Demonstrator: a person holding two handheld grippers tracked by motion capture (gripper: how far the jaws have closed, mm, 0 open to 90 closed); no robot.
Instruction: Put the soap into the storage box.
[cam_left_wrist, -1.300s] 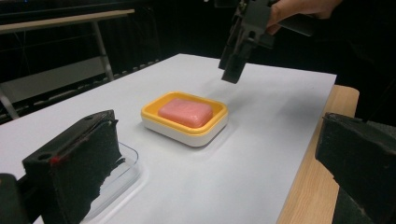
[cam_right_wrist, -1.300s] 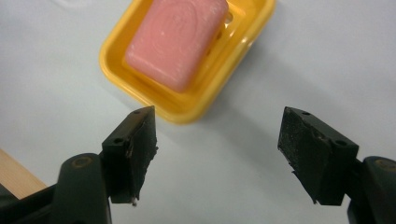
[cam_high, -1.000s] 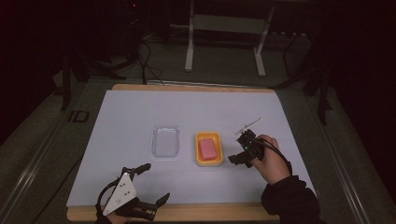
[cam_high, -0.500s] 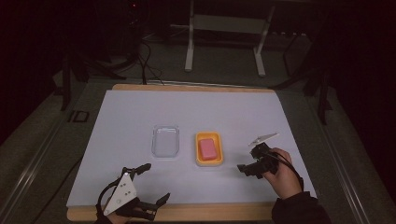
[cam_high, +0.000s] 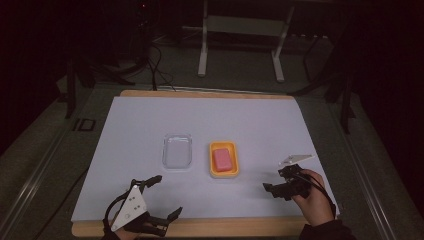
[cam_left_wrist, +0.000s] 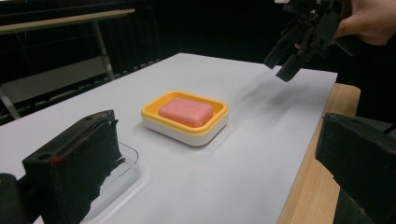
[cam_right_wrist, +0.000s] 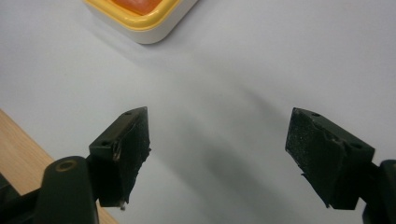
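Observation:
A yellow soap dish (cam_high: 223, 160) holding a pink bar of soap (cam_high: 223, 158) sits mid-table, beside a clear shallow tray (cam_high: 178, 151) on its left. My left gripper (cam_high: 165, 196) rests open near the front edge, left of centre. In the left gripper view its jaws frame the soap dish (cam_left_wrist: 184, 126), the soap (cam_left_wrist: 185, 111) and the clear tray (cam_left_wrist: 123, 168). A hand holds my right gripper (cam_high: 274, 180) right of the dish, open and empty above the white sheet. The right gripper view has a corner of the dish (cam_right_wrist: 140, 18) at the top, beyond the spread jaws.
A white sheet (cam_high: 150, 120) covers the wooden table, whose edge (cam_high: 225, 227) shows at the front. The right gripper (cam_left_wrist: 303, 42) hovers at the upper right in the left gripper view. Dark floor, cables and a metal stand (cam_high: 240, 30) lie beyond the table.
My right gripper has moved from beside the dish toward the front right of the table. The left gripper, dish and tray have stayed put.

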